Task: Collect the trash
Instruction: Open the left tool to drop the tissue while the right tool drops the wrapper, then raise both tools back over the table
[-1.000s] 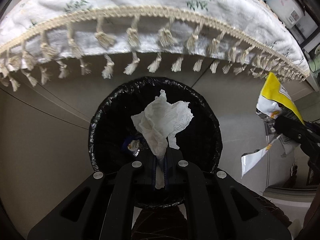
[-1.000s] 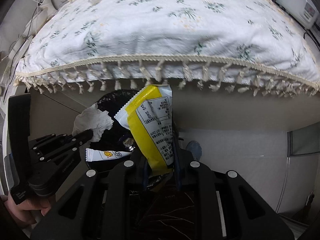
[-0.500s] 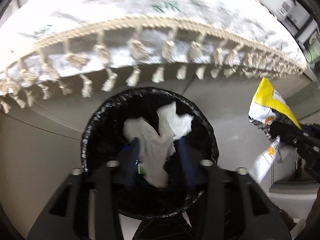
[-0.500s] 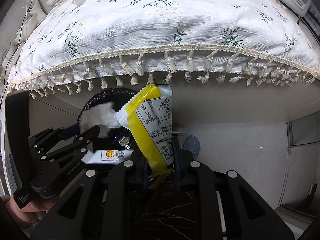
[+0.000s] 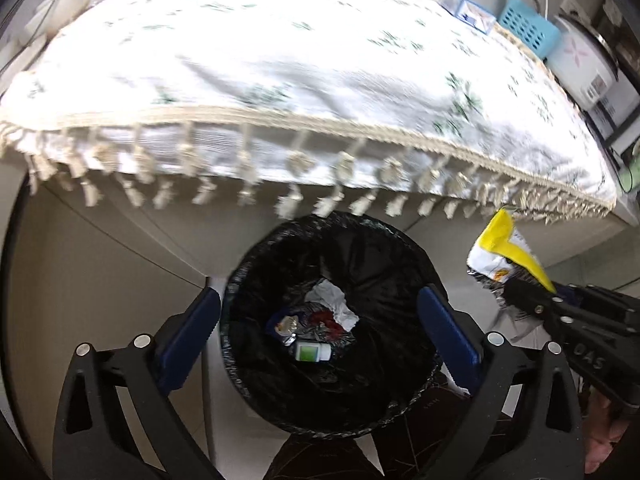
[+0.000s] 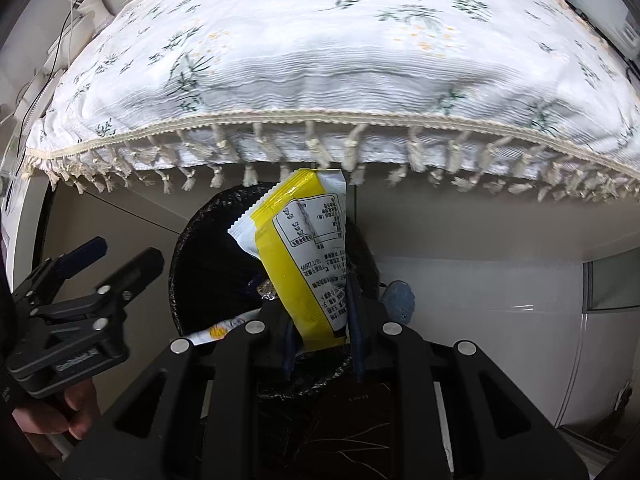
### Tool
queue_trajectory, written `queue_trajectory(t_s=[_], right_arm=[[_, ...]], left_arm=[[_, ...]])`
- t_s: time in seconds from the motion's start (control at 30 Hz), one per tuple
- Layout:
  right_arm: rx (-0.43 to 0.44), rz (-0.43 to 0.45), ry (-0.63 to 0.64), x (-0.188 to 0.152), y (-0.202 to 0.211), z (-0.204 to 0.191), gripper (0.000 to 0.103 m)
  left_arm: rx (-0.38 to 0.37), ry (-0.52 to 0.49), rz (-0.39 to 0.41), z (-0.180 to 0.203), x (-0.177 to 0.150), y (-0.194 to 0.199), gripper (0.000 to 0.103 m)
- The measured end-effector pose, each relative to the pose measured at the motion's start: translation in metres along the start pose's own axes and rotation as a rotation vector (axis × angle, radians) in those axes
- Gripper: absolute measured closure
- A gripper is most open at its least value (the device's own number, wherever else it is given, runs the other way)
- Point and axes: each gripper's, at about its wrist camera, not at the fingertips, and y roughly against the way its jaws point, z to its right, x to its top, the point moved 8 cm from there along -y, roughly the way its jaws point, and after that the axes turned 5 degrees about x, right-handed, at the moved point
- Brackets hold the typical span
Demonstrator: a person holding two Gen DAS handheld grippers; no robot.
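Observation:
A round bin with a black liner (image 5: 240,280) stands on the floor under the table edge. Inside it lie a crumpled white tissue (image 5: 334,304), a small bottle with a green label (image 5: 312,352) and foil scraps. My left gripper (image 5: 320,320) hovers above the bin, its jaws opening wide with nothing between them; it also shows at the left in the right wrist view (image 6: 120,256). My right gripper (image 6: 322,336) is shut on a yellow and white snack wrapper (image 6: 304,248) over the bin's rim (image 6: 180,264). A small white sachet (image 6: 216,330) sticks out beside its fingers.
A table with a white flowered cloth (image 5: 280,60) and tassel fringe overhangs the bin's far side. A blue basket (image 5: 528,28) and a rice cooker (image 5: 580,60) sit at its far right. A person's hand (image 6: 68,412) holds the left gripper. A blue-grey object (image 6: 396,296) lies on the floor.
The left gripper opened and let go of the white tissue, which fell into the bin, and the gripper rose. The right gripper still holds the yellow wrapper and edged over the bin.

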Motion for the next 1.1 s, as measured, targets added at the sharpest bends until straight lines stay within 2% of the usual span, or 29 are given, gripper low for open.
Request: queue_trajectory(t_s=[0.43, 0.53, 0.57, 0.63, 0.83, 0.97, 1.1], right_arm=[[0.024, -0.007, 0.053, 0.003, -0.03, -0.042, 0.082], [0.027, -0.007, 0.052, 0.004, -0.034, -0.046, 0.079], [0.029, -0.004, 0.051, 0.004, -0.035, -0.048, 0.074], [0.025, 0.004, 0.05, 0.004, -0.032, -0.042, 0.071], [0.004, 0.016, 0.056, 0.017, -0.028, -0.048, 0.047], [-0.021, 0.033, 0.061, 0.021, -0.013, -0.041, 0.028], [-0.04, 0.064, 0.069, 0.027, 0.006, -0.035, 0.018]], left_arm=[[0.045, 0.041, 0.006, -0.039, -0.001, 0.022, 0.006], [0.046, 0.047, 0.003, -0.042, -0.002, 0.023, 0.006], [0.044, 0.049, -0.002, -0.042, -0.003, 0.023, 0.006], [0.043, 0.048, -0.005, -0.042, -0.004, 0.023, 0.006], [0.043, 0.037, -0.005, -0.038, -0.003, 0.022, 0.006], [0.05, 0.028, -0.016, -0.034, -0.004, 0.02, 0.006], [0.059, 0.029, -0.009, -0.035, -0.002, 0.023, 0.006]])
